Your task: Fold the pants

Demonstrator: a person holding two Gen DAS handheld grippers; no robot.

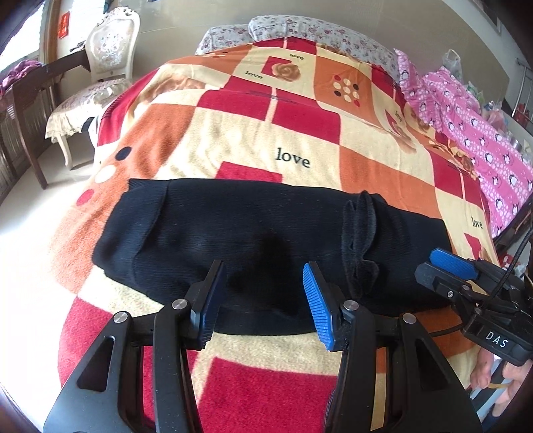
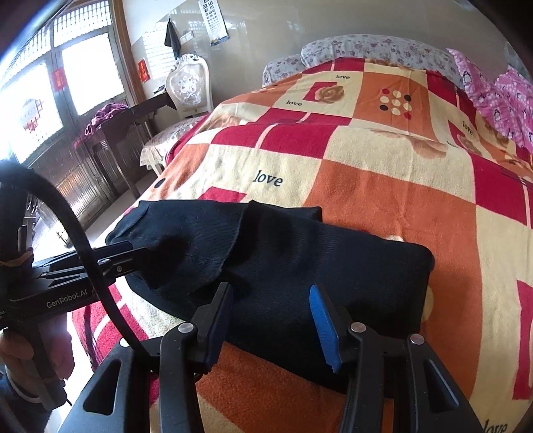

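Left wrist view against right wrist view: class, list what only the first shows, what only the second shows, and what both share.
Only the left wrist view shows the ruffled seam on the black pants and the full spread of the pink penguin-print bedding.

Only the right wrist view shows the eye chart on the wall, the dark cloth hanging beside it, and the windows.

Both share the pants lying on the checked "love" blanket, the white chair, and both grippers, left gripper and right gripper, open above the pants.

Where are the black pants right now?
The black knit pants lie folded across the near end of the red, orange and cream checked blanket, just beyond both grippers' fingertips in both wrist views, below the word "love".
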